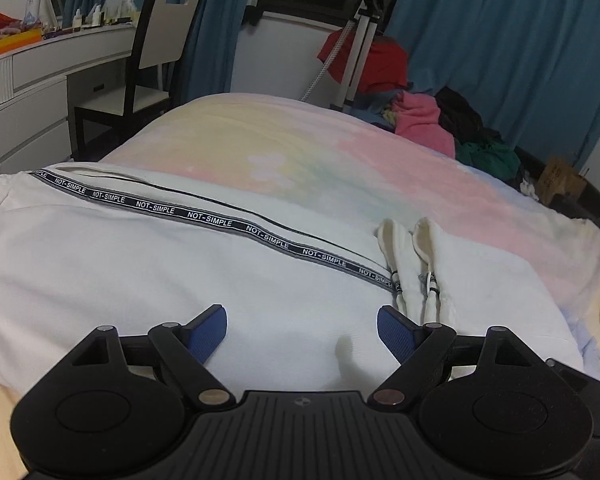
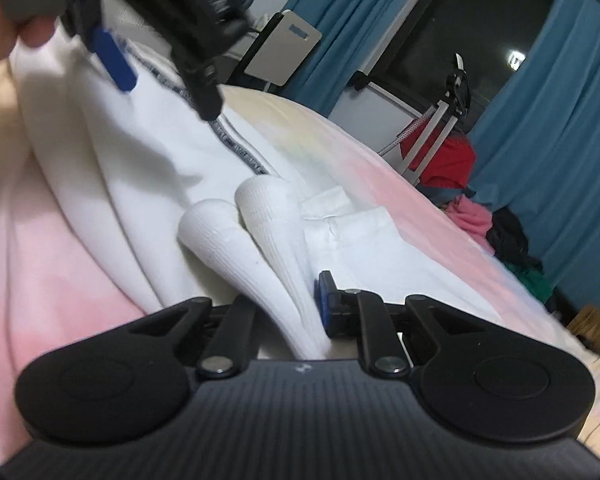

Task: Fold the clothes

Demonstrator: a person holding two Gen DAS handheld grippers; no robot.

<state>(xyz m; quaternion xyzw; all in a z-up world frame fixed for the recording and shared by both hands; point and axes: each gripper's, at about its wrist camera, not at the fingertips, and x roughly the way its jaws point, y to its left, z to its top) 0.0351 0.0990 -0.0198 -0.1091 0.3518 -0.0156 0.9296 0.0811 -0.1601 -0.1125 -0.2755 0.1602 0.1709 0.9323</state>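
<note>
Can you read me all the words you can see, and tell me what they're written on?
"NOT-SIMPLE", repeated along the dark tape stripe on the white garment.
Cardboard box by the bed: dark marks, too small to read.
Bottles on the dresser: labels too small.
Right wrist view: stripe lettering blurred.

Beyond the white trousers (image 1: 140, 256), pastel bedsheet (image 1: 300, 152) lies bare; a clothes pile (image 1: 440, 120) blocks its far-right corner.

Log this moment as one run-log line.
task: fold clothes | left tongs: open above white pants | right tongs: shut on ribbed cuffs | surface: pastel bedspread
</note>
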